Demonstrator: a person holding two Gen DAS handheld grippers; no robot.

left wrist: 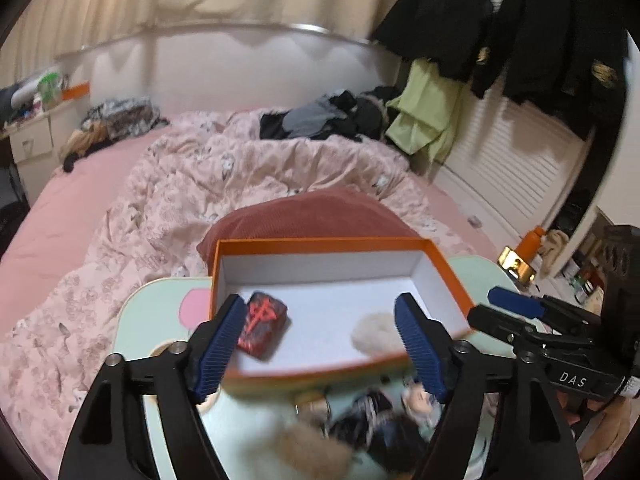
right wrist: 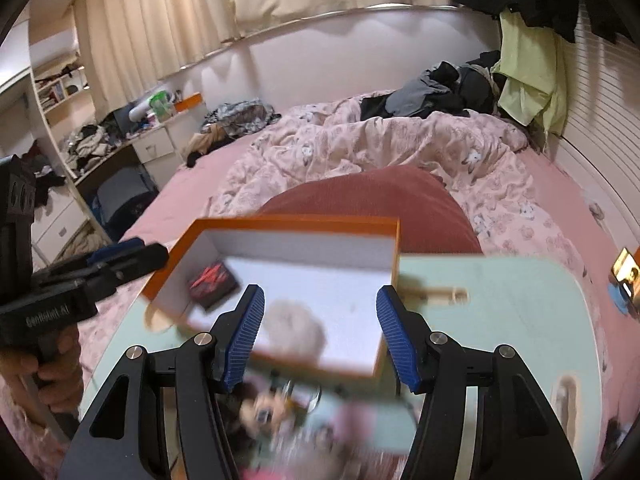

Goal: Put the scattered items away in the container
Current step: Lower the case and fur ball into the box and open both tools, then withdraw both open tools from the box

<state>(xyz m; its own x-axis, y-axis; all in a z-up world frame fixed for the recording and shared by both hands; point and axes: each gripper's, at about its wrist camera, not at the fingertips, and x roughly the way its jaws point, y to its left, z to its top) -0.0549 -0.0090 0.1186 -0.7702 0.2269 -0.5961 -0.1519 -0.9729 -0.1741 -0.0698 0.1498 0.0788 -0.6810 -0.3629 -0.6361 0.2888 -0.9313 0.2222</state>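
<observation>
The shallow orange cardboard box with a white inside [left wrist: 440,264] sits on a pale mint-green table top [left wrist: 160,292], its long axis running left to right and its open top facing up. Its far wall stands against a dark red ribbed cushion [left wrist: 320,212] on the pink floral quilt [left wrist: 180,184].

Inside the box, near the left wall, lies a small dark block with a red emblem [left wrist: 262,330], tilted with one corner toward the near edge. A pale fluffy ball [left wrist: 372,336] lies near the middle of the near side. Much of the white floor between and beyond them is bare.

The left gripper [left wrist: 320,344] hangs over the near rim of the box with its blue ribbed pads well apart and nothing between them. The right gripper [right wrist: 320,336] hangs likewise over the near right part of the box, pads apart and gripping nothing.

Just near of the box, on the table, lie blurred items: a small doll with a pale face [right wrist: 264,408] and a tan fuzzy piece [left wrist: 304,452]. To the right of the box the table top is bare.
</observation>
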